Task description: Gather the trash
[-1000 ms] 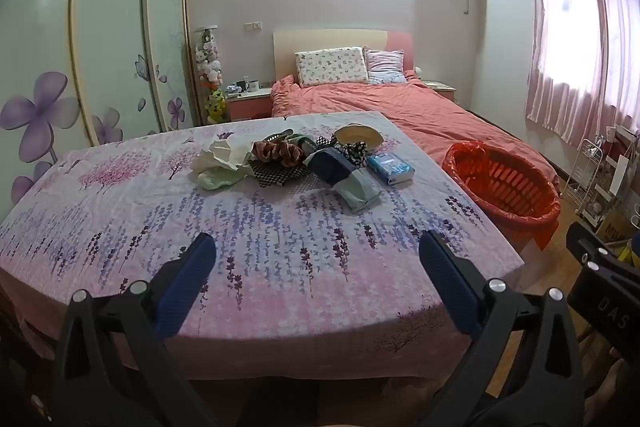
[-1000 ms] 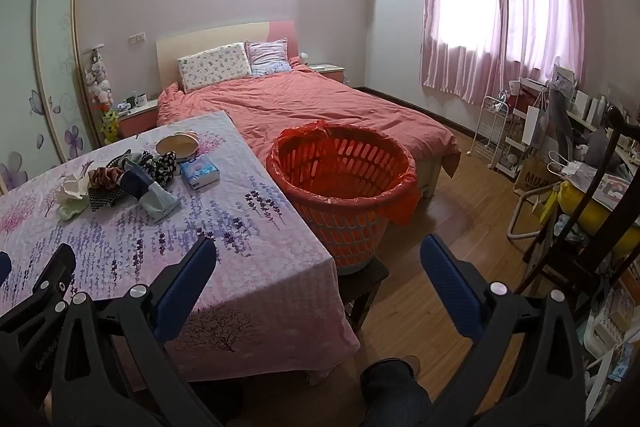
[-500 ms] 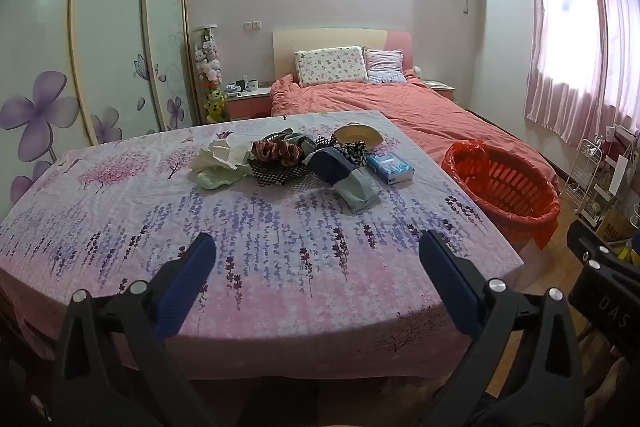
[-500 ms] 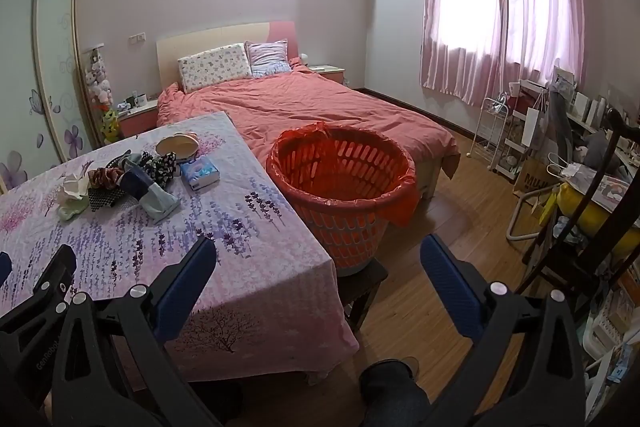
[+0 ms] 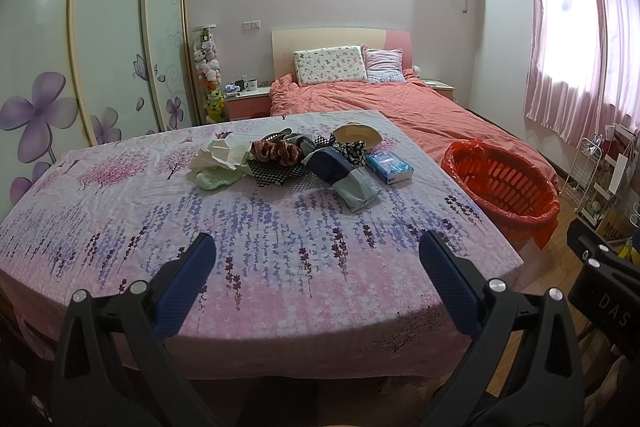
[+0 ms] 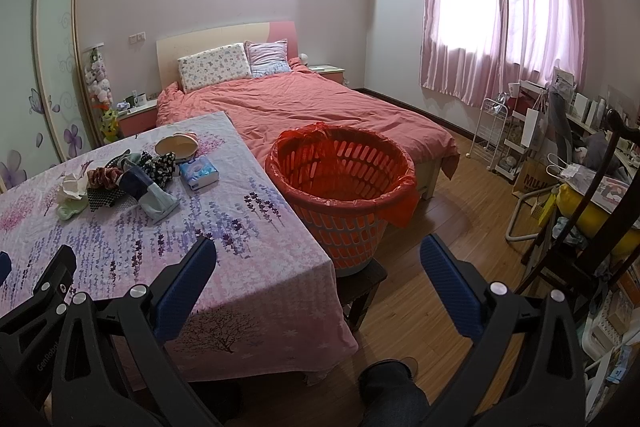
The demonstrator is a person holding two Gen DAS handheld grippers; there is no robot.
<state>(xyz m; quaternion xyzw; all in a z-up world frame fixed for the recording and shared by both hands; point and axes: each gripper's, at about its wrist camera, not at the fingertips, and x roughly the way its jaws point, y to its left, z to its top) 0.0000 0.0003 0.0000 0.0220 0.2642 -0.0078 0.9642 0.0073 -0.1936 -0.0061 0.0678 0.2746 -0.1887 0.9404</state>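
Note:
A heap of trash lies on the far half of a table with a floral cloth [image 5: 280, 251]: crumpled white paper [image 5: 218, 157], a red-brown scrunched cloth [image 5: 276, 151], a grey-green pouch [image 5: 356, 187], a blue tissue pack [image 5: 389, 169] and a tan bowl [image 5: 356, 135]. A red-lined orange basket [image 6: 340, 179] stands on a stool right of the table. My left gripper [image 5: 316, 267] is open and empty over the table's near edge. My right gripper [image 6: 318, 267] is open and empty, near the table's right corner, short of the basket.
A bed with a pink cover [image 6: 312, 107] lies behind the table and basket. A wardrobe with flower doors [image 5: 100, 47] stands at the left. A chair and cluttered shelves [image 6: 580, 163] stand at the right on the wooden floor [image 6: 452, 219].

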